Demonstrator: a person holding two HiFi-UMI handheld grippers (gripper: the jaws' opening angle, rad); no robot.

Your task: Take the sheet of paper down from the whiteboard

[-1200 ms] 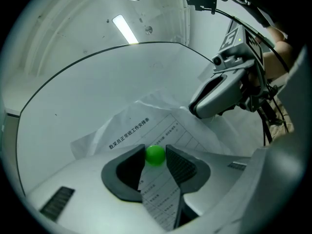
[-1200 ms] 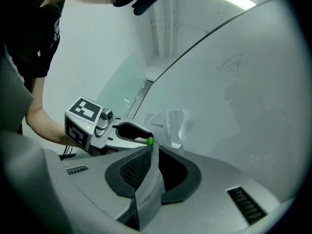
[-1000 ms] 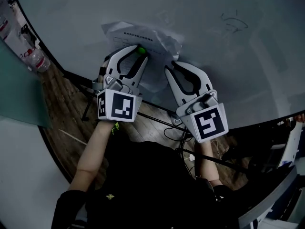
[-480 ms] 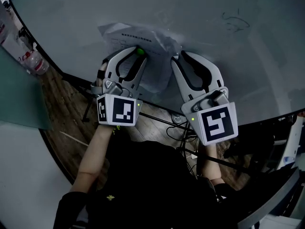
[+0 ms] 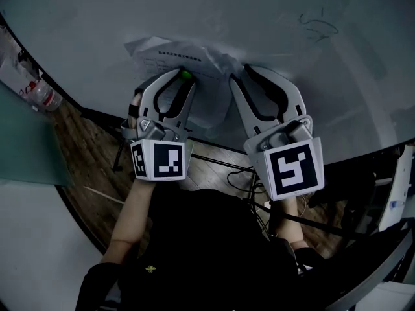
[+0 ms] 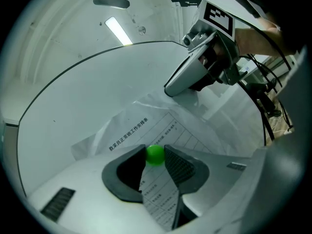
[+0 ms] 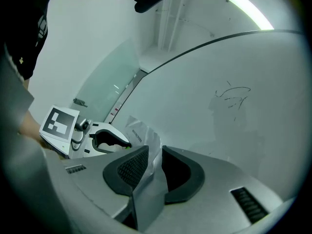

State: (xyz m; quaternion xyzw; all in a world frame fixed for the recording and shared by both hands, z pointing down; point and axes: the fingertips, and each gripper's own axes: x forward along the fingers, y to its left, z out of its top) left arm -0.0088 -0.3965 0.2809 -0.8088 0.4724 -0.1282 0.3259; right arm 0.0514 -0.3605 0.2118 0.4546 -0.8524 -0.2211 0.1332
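Left gripper (image 5: pixel 183 75) (image 6: pixel 156 152): pointed roughly level at the whiteboard (image 5: pixel 337 89) (image 6: pixel 92 101), marker cube (image 5: pixel 159 161) toward the person; just been closing, now narrowed and pinched by its tips on a small green magnet (image 5: pixel 186 74) (image 6: pixel 155 154) that sits on the board. Between the same jaws, just behind the magnet: a printed strip of the sheet of paper (image 5: pixel 162 50) (image 6: pixel 146 126), running back toward the gripper body. Ahead of and around those tips: the rest of the sheet, crumpled, lying against the whiteboard with a heading line and a ruled table showing. Just to the right, near but apart: right gripper (image 5: pixel 238 75) (image 7: pixel 155 152), also aimed level at the board; just been opening, now wide, with the sheet's wrinkled right edge (image 7: pixel 142 130) standing in the gap and neither pad visibly pressing on it. Well beyond the right gripper's tips, up and to its right: a dark pen scribble (image 5: pixel 318 28) (image 7: pixel 233 95) on the bare whiteboard.
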